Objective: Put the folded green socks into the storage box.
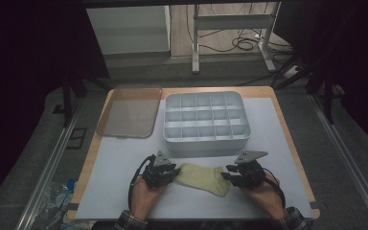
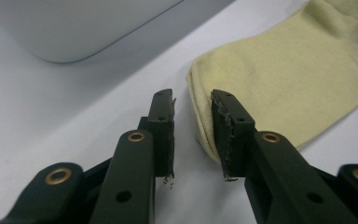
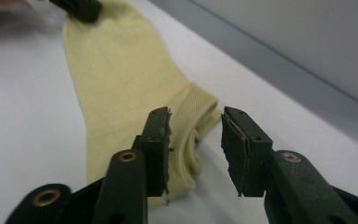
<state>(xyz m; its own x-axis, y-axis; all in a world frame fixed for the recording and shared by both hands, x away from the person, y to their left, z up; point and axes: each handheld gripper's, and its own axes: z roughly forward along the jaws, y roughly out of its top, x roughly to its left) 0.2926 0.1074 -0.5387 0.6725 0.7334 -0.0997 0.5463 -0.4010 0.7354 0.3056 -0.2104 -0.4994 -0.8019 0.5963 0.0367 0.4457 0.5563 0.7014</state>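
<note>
Left gripper view: sock [image 2: 279, 70] edge between parted jaws.

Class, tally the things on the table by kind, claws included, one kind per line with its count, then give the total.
Pale yellow fabric sock: 1
White plastic compartment box: 1
Clear brownish plastic lid: 1
Black two-jaw claws, left claw and right claw: 2
Total: 5
</note>
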